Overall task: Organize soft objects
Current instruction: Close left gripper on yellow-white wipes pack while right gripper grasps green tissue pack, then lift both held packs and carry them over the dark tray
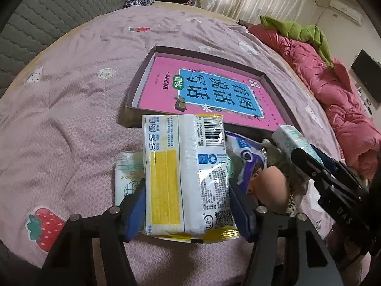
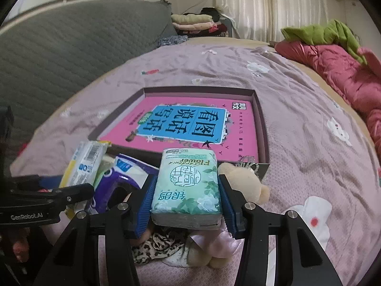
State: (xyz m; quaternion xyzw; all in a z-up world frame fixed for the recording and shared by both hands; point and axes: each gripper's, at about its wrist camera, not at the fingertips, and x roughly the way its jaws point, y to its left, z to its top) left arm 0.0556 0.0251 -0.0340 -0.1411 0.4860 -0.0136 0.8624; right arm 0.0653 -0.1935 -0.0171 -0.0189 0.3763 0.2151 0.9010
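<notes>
My left gripper (image 1: 185, 186) is shut on a yellow-and-white tissue pack (image 1: 185, 171), its blue pads pressing both long sides. My right gripper (image 2: 187, 178) is shut on a green flower-print tissue pack (image 2: 188, 186). In the left wrist view the right gripper (image 1: 302, 152) holds that green pack (image 1: 290, 135) at the right. Under and between them lie a purple pack (image 2: 119, 178), a second pale green pack (image 1: 126, 174), a tan teddy bear (image 2: 245, 183) and a leopard-print cloth (image 2: 157, 245). Just beyond is a shallow open box (image 1: 142, 76) holding a pink book (image 1: 207, 90).
Everything rests on a pink strawberry-print bedspread (image 1: 71, 95). A red quilt (image 1: 333, 90) with a green cloth (image 1: 300, 31) is heaped along the right. A grey quilted mattress (image 2: 59, 47) stands at the left, with folded clothes (image 2: 193, 21) at the far end.
</notes>
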